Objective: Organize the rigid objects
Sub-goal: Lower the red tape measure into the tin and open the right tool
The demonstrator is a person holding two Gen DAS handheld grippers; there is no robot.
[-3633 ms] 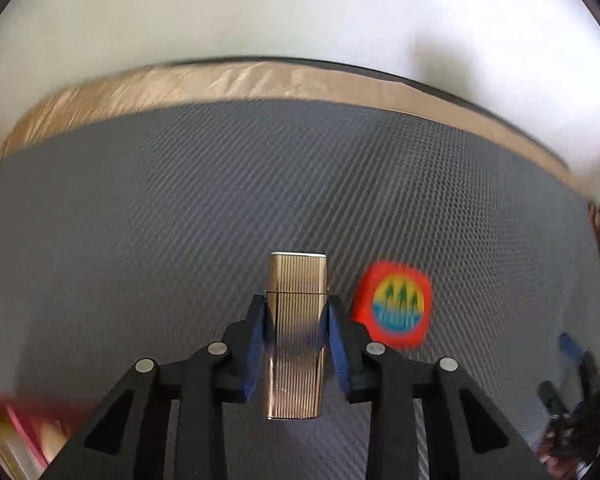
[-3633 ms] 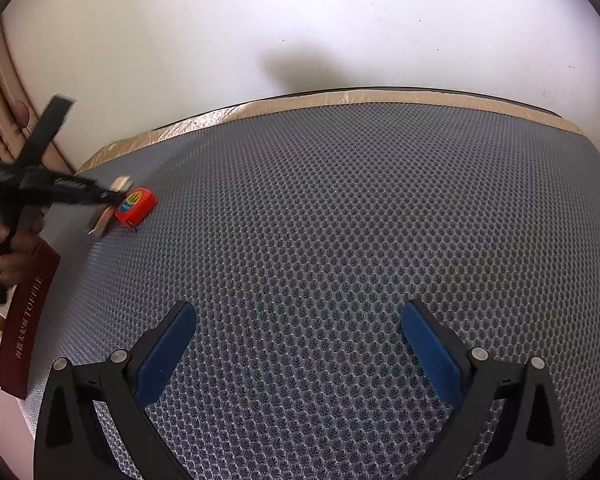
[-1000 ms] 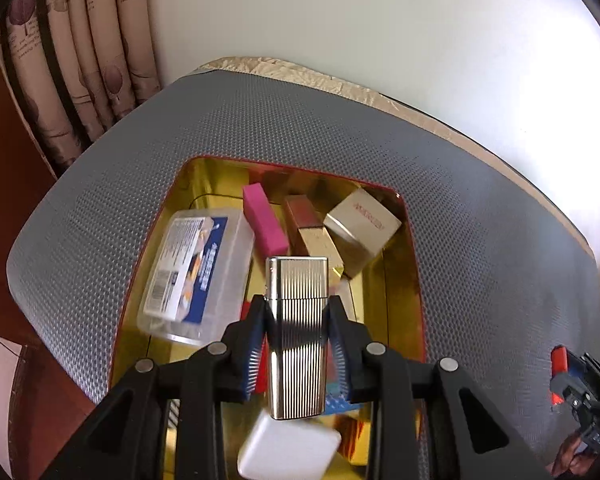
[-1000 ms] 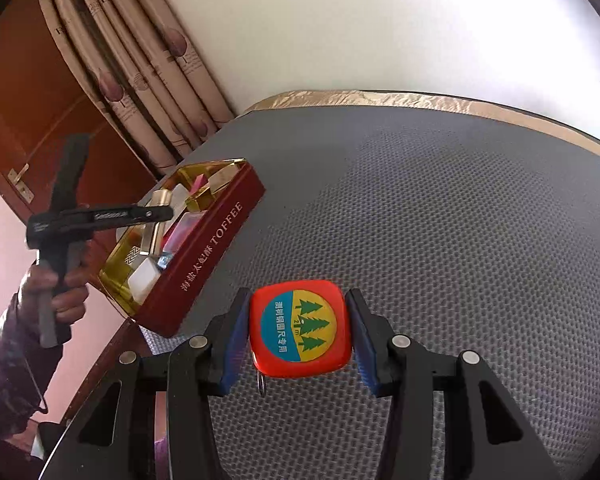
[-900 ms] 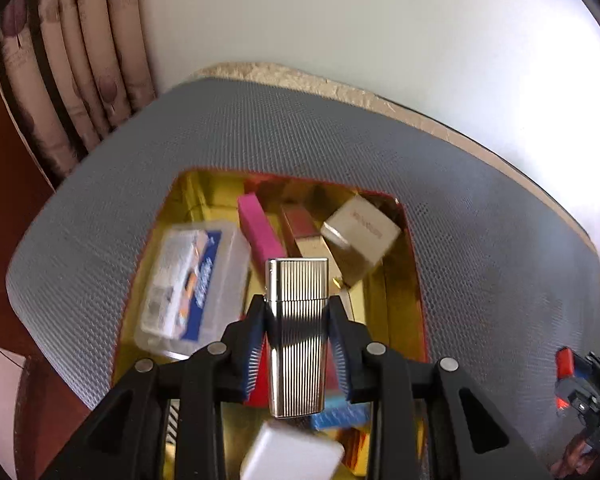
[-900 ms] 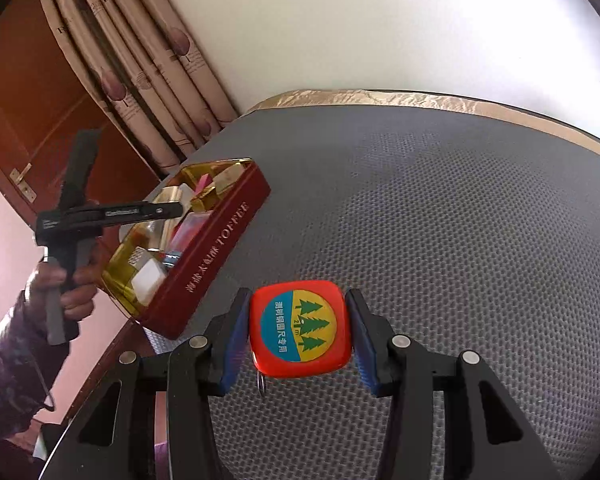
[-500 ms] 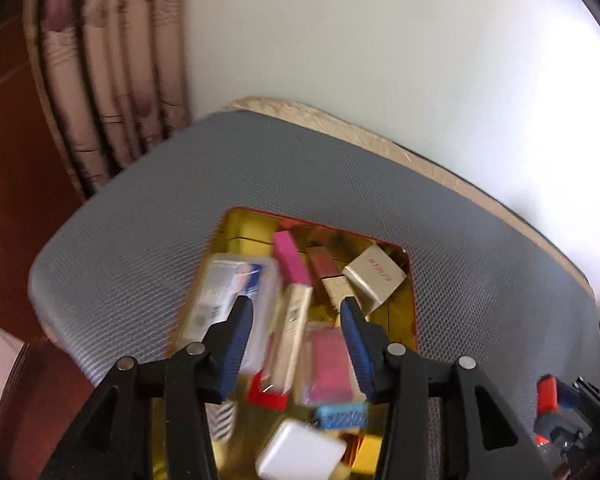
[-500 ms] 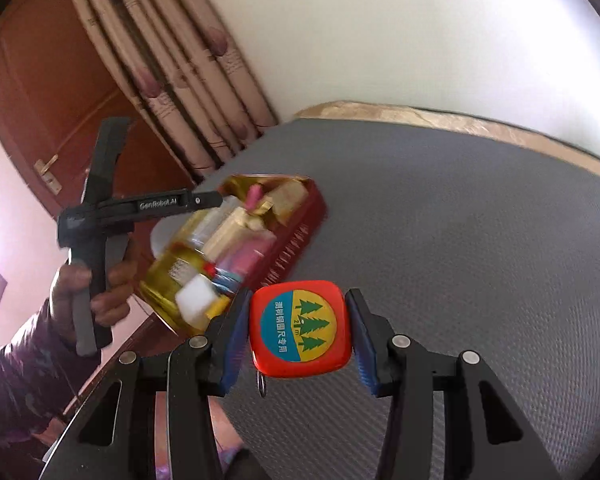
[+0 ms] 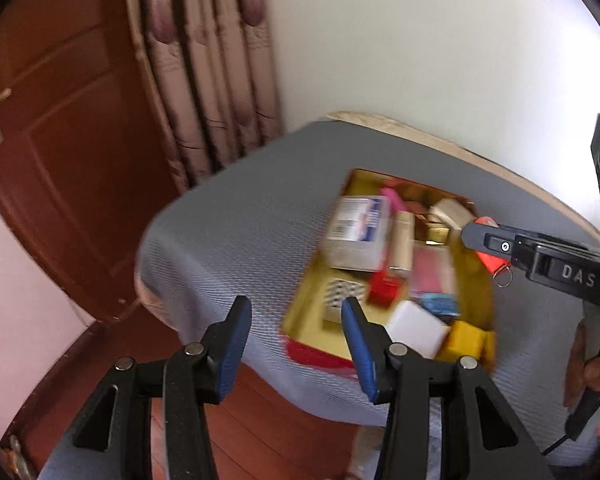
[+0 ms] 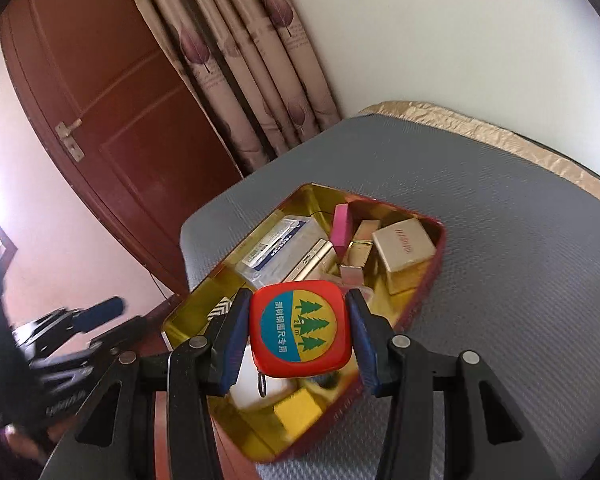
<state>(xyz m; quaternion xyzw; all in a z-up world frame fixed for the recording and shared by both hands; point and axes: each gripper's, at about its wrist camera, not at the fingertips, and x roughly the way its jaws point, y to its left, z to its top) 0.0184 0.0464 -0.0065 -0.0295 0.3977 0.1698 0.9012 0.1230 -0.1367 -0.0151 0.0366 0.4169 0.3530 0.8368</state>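
The red tin (image 10: 440,248) with a gold inside sits at the table's left corner, and its near wall (image 9: 312,354) shows in the left wrist view. The ribbed gold lighter (image 9: 402,244) lies loose in it beside a clear box and appears again as the lighter (image 10: 314,258). My left gripper (image 9: 294,320) is open and holds nothing, drawn back over the table's edge; the right wrist view shows that gripper (image 10: 104,320) blurred at lower left. My right gripper (image 10: 297,296) is shut on the red tape measure (image 10: 300,330), held above the tin's near end. From the left, that gripper (image 9: 484,240) reaches over the tin's right rim.
The tin holds a clear plastic box (image 10: 278,250), a pink block (image 10: 342,226), a beige box (image 10: 404,244), a white block (image 9: 416,330) and a yellow block (image 10: 298,408). A brown door (image 10: 112,92) and curtains (image 10: 252,64) stand left; wooden floor (image 9: 260,412) lies below.
The left gripper let go of the lighter, which now lies in the tin, and pulled back to the left past the table's edge. The right gripper carried the tape measure over the tin.
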